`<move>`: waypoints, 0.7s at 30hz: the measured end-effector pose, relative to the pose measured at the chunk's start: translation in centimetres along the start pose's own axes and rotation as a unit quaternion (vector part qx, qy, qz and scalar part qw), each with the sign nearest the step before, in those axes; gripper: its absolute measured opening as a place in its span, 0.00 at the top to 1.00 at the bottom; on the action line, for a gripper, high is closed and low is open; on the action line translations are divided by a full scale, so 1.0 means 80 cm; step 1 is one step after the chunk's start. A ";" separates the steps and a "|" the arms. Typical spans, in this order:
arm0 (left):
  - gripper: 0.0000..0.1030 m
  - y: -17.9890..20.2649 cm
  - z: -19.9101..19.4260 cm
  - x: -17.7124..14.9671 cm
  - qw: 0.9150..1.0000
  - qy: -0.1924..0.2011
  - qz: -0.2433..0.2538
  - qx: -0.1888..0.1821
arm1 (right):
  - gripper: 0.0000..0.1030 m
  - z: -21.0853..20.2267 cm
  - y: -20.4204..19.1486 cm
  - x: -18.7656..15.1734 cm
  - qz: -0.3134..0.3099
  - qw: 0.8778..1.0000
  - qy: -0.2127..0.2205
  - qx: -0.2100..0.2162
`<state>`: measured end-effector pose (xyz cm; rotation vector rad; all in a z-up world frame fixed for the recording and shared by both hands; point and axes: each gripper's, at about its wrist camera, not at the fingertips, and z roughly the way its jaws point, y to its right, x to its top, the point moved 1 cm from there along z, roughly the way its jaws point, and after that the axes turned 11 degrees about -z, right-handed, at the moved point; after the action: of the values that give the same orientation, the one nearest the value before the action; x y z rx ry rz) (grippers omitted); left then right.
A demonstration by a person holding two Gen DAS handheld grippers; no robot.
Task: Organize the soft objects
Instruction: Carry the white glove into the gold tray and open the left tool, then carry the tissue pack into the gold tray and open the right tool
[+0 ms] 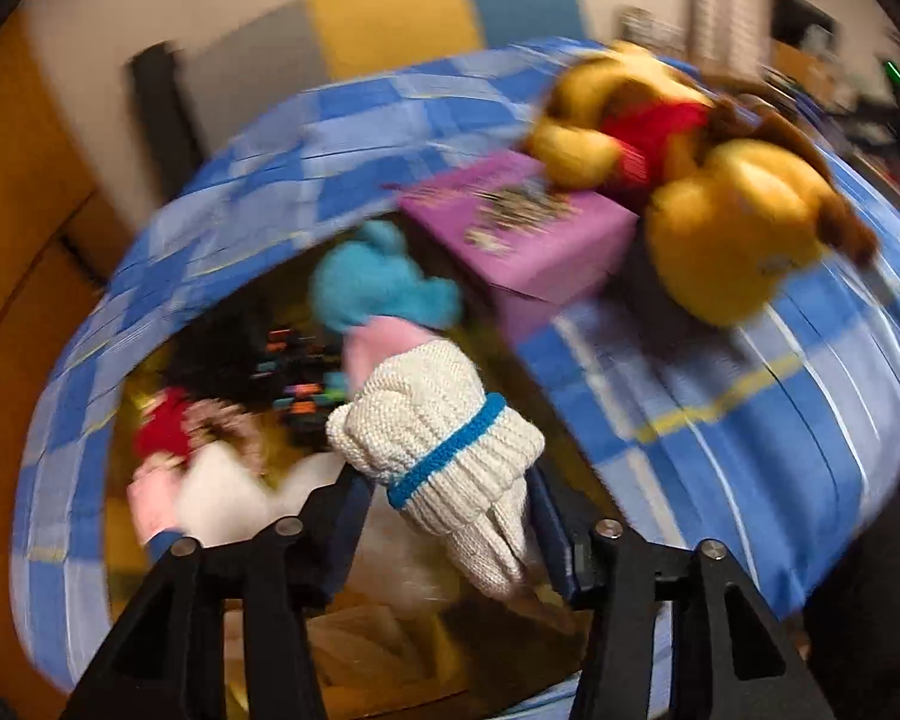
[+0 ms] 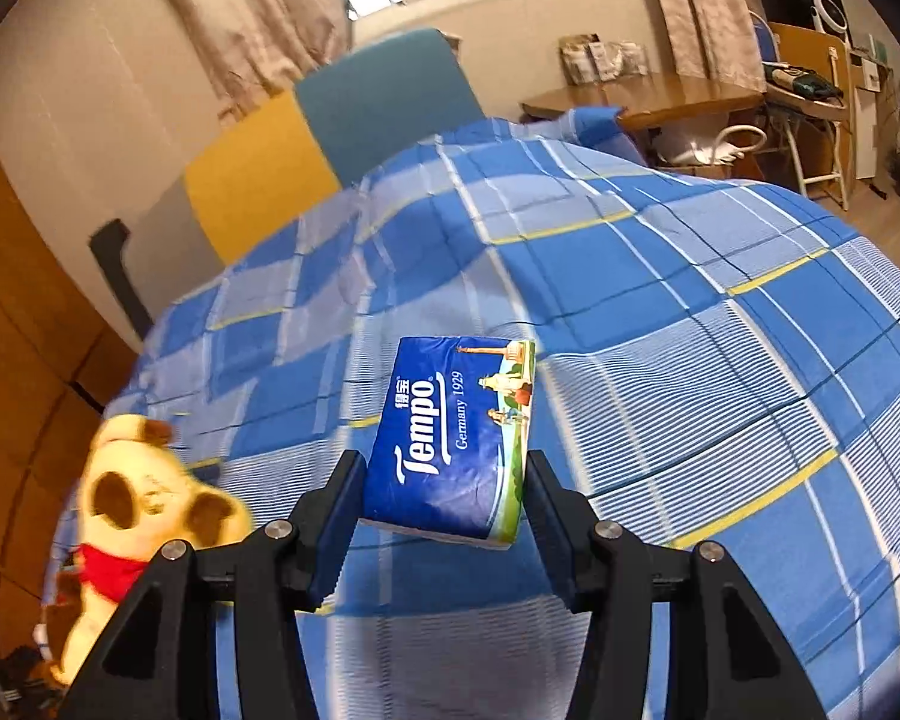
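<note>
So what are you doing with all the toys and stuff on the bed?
A person is tidying soft things with two hand-held grippers. The left gripper is shut on a cream knitted glove, holding it above a bin of soft items beside the blue checked bed. The right gripper is shut on a blue tissue pack over the bed. A yellow plush bear lies by a purple box.

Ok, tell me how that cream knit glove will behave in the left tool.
The cream knit glove probably stays floppy: its fingers droop below the left tool. It looks light and compressible, bunched between the fingers. The ribbed knit likely grips rather than slips, though blur limits certainty.
</note>
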<state>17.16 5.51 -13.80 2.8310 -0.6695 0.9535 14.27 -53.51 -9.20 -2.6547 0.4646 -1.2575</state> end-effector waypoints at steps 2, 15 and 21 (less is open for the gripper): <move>0.29 0.008 -0.003 -0.006 0.999 0.008 0.031 0.013 | 0.48 -0.013 -0.017 -0.001 -0.011 1.000 0.008 0.008; 0.07 -0.092 -0.108 -0.063 0.939 0.131 -0.312 -0.069 | 0.48 -0.093 -0.176 -0.011 -0.097 0.988 0.044 0.113; 0.01 -0.085 -0.138 -0.106 0.923 0.153 -0.353 -0.023 | 0.48 -0.099 -0.285 -0.039 -0.147 0.969 0.021 0.197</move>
<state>7.87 17.19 -9.52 2.4622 0.3465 1.1423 11.00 -31.18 -0.08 -2.4135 -0.1716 -1.3198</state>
